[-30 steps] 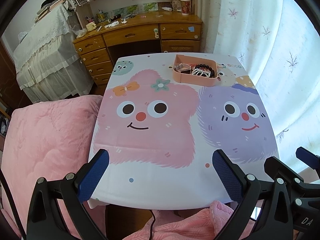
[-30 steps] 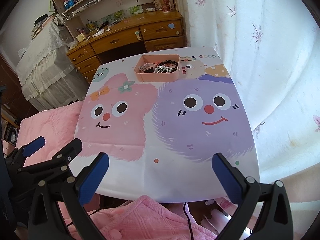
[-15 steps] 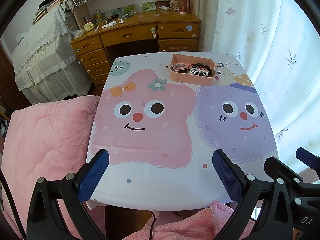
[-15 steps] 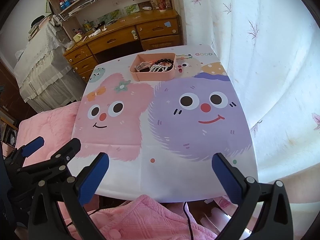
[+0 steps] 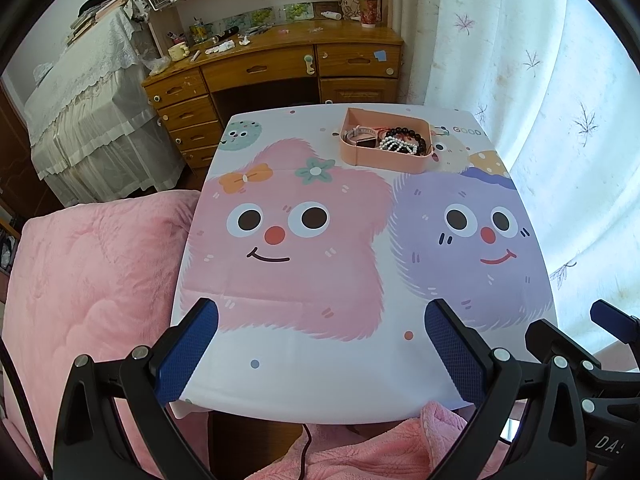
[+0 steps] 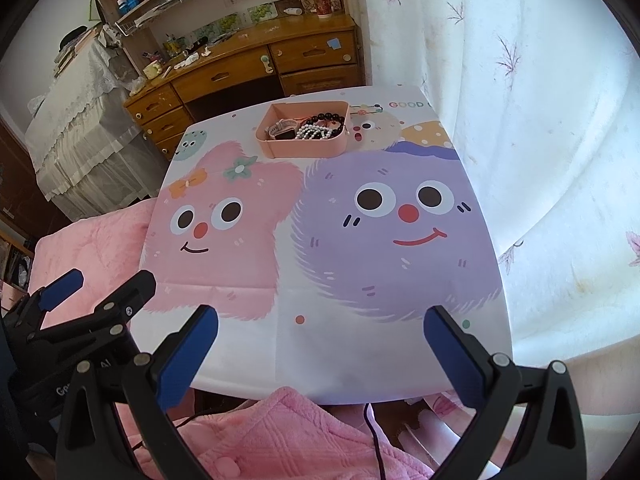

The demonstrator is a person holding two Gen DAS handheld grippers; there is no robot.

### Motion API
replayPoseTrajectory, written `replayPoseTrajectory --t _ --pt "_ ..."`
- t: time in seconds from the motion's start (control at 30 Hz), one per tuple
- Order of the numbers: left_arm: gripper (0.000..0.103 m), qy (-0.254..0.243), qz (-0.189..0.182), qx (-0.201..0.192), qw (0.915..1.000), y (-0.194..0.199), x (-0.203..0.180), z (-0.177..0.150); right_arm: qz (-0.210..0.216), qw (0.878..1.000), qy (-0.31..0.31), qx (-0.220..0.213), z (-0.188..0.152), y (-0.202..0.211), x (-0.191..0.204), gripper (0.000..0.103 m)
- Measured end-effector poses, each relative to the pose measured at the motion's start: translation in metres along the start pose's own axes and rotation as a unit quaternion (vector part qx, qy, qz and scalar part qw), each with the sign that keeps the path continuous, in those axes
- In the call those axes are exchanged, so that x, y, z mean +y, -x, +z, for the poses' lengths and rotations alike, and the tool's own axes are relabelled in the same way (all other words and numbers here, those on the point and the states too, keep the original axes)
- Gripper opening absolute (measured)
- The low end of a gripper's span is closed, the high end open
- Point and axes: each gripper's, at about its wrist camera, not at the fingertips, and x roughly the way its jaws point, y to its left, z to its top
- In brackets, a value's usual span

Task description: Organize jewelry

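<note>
Left wrist view: the pink tray (image 5: pixel 384 159) is appearing slightly farther off than a second ago; both cameras are backing away, so the sorting looks finished. Left tongs (image 5: pixel 321 343) and right tongs (image 6: pixel 321 345) are hanging released, empty. Glossy black beads (image 5: pixel 412 136), pearly strands (image 5: pixel 394 145) and a watch (image 5: pixel 366 138) are lying inside the rigid tray, far across the smooth printed surface (image 5: pixel 320 384).

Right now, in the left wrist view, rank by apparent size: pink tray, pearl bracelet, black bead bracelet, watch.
1. pink tray, clearly largest.
2-3. black bead bracelet and pearl bracelet look alike; they overlap, so no ranking.
4. watch, partly hidden, probably smallest.
</note>
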Motion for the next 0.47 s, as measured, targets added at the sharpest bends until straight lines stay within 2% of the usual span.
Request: replayPoseTrajectory --t 0.47 --pt "0.102 -0.001 -0.002 0.001 1.0000 -0.0028 -0.0014 0.0015 -0.003 1.000 -0.004 0.004 -0.0005 -0.0046 -0.0010 0.103"
